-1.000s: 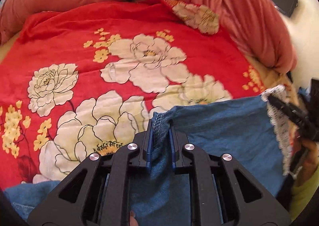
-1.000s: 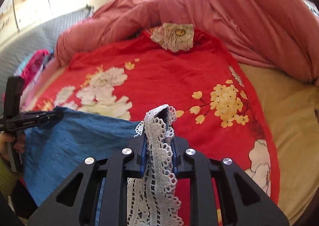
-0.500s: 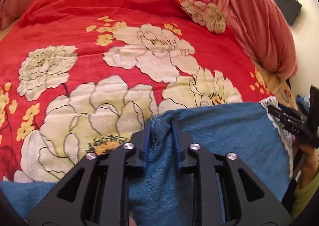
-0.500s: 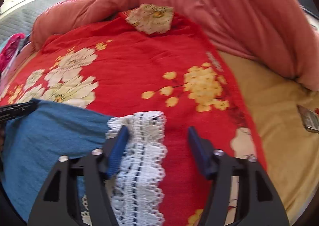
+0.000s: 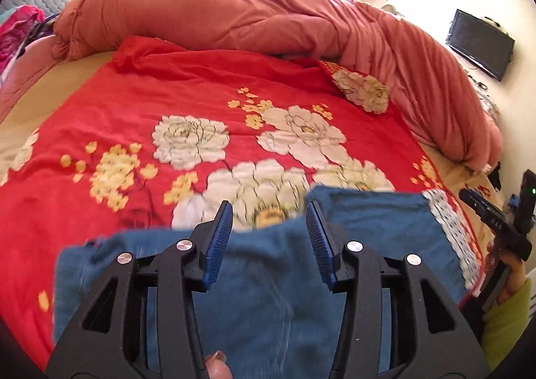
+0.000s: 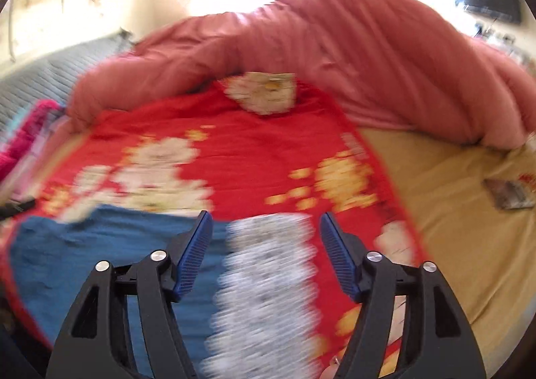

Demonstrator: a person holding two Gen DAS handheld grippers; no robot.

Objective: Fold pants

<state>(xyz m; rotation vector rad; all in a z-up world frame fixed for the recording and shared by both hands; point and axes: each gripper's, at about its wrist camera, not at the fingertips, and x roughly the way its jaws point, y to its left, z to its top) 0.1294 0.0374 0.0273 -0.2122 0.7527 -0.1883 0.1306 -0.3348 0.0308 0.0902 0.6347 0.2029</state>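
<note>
The blue denim pants point(image 5: 368, 225) lie flat on the red floral bedspread point(image 5: 201, 104), with a white lace hem point(image 5: 449, 231) at their right end. My left gripper point(image 5: 268, 215) is open and empty, above the pants' far edge. My right gripper point(image 6: 266, 223) is open and empty, raised over the lace hem point(image 6: 268, 265) and the blue denim point(image 6: 100, 245); this view is blurred by motion. The right gripper also shows at the right edge of the left wrist view point(image 5: 495, 225).
A bunched salmon-pink duvet point(image 5: 268, 17) runs along the back and right of the bed. Bare tan sheet point(image 6: 452, 211) lies right of the bedspread with a small flat packet point(image 6: 509, 198) on it. Pink clothing point(image 5: 16, 30) sits far left. A black screen point(image 5: 479, 44) hangs on the wall.
Both grippers opened and let go of the pants: the left released the denim edge, the right released the lace hem. Both pulled up and back; the pants now lie on the bedspread.
</note>
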